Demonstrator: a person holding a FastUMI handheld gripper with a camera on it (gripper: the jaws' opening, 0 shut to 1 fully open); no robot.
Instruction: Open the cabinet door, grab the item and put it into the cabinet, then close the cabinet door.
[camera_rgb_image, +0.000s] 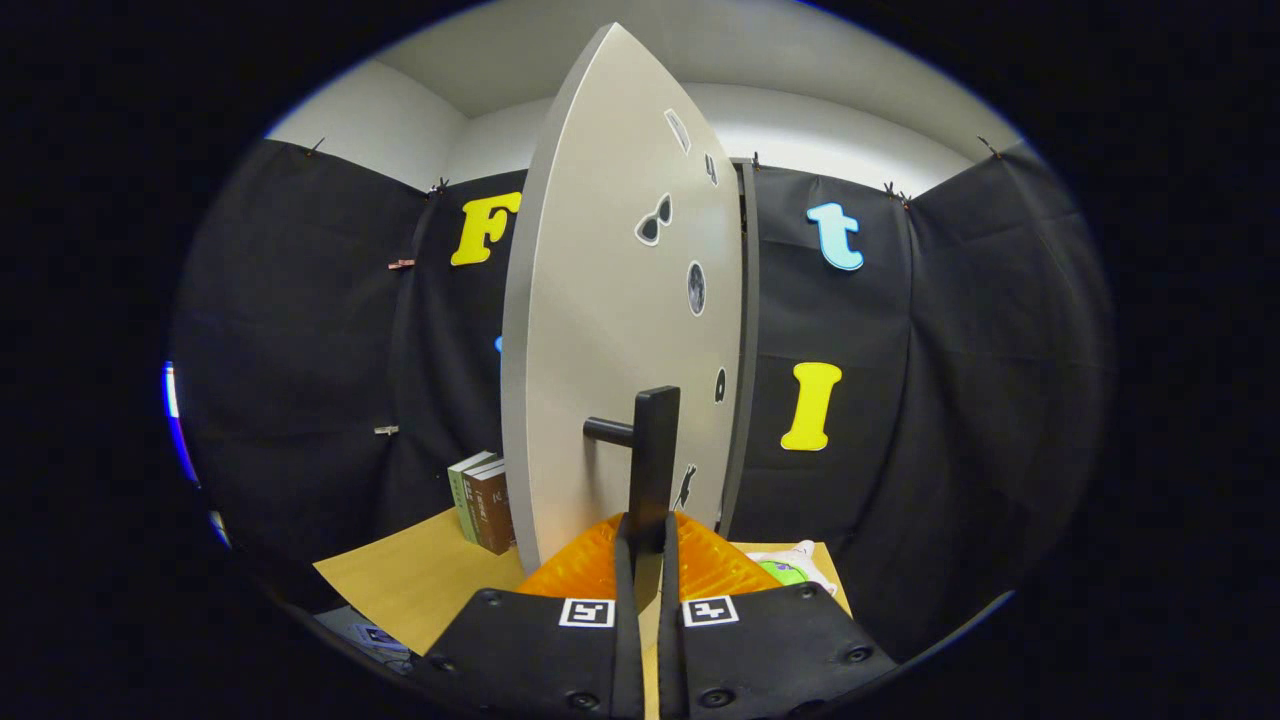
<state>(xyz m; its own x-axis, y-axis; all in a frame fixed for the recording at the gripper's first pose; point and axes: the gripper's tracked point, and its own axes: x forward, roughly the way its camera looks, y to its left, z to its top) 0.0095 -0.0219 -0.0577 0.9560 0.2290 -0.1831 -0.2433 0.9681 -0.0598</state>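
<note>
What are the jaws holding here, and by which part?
The gripper is shut on the cabinet door, clamping the lower end of its black handle.

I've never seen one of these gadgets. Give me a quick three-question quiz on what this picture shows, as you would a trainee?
1. True or false: the gripper has its jaws closed on the black door handle.
2. Multiple choice: the books stand (A) on top of the cabinet, (B) on the wooden table beside the cabinet door, (C) between the jaws.
3. Fill in: the soft toy with a green patch lies on the table on the other side of the jaws from the ____.

Key: 1 true; 2 B; 3 books.
</note>
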